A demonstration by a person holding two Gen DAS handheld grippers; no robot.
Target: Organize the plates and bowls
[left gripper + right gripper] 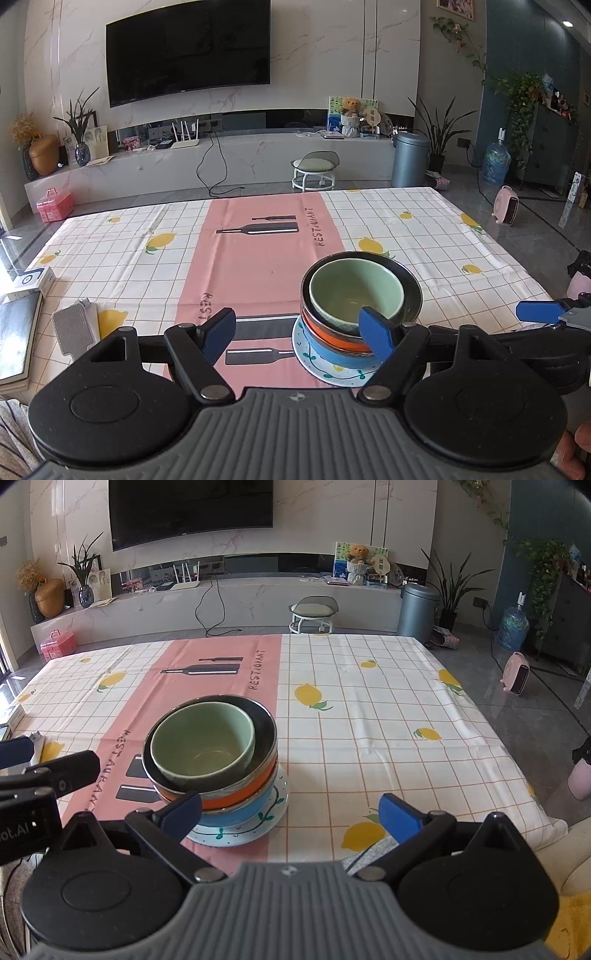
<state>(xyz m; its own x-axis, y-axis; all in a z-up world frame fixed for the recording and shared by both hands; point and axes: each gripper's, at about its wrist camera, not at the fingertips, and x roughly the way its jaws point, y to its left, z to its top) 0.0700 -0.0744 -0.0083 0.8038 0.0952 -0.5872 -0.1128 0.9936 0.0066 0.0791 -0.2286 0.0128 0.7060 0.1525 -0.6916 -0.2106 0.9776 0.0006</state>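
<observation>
Starting at the left edge of the left wrist view, a closed dark book [16,332] and a small white box [31,282] lie on the tablecloth [424,229], with a grey-and-white grater-like item [74,326] just to their right. The left gripper [297,334] is held low and level at the near edge of the table, pointing toward the far wall, its blue fingers [218,334] spread wide apart and gripping nothing. Its right finger overlaps the near side of the stack in the picture; whether it touches cannot be told.

The stack sits on the near part of the pink runner [258,254], right of centre in the left view. At the bottom is a white patterned plate [325,371], on it a blue bowl [332,354], then an orange bowl [332,338], then a dark bowl [410,291], and a green bowl [354,291] nested on top (leaning toward the near left side of the dark one).

The right gripper [290,812] is also low and level at the near edge, just right of the stack, jaws wide open and empty; its left finger [183,814] overlaps the blue bowl's near side. A fingertip of the person's hand [578,448] shows at the near right corner of the left view.
</observation>
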